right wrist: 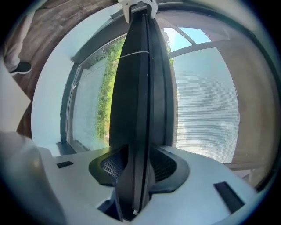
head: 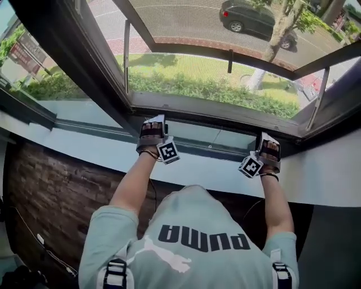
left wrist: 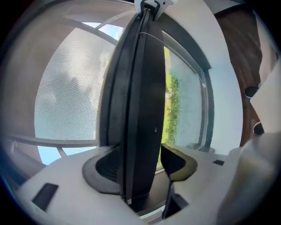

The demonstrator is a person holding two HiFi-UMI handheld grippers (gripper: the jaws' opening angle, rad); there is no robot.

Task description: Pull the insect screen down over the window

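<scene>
The insect screen's mesh [head: 186,20] hangs over the upper part of the window, and its dark bottom bar [head: 220,110] crosses the opening a little above the sill. My left gripper [head: 153,121] reaches up to the bar's left end, my right gripper [head: 269,139] to its right end. In the left gripper view the bar [left wrist: 140,110] stands between the jaws of the left gripper [left wrist: 145,165]. One pad lies against it and the other pad [left wrist: 178,162] sits a sliver off. In the right gripper view the right gripper [right wrist: 138,165] has both pads pressed on the bar [right wrist: 138,101].
A white sill [head: 84,153] runs under the window above a brick wall [head: 51,192]. Dark casement frames [head: 62,51] angle outward at both sides. A hedge [head: 214,90], a tree and a parked car [head: 248,17] lie outside below.
</scene>
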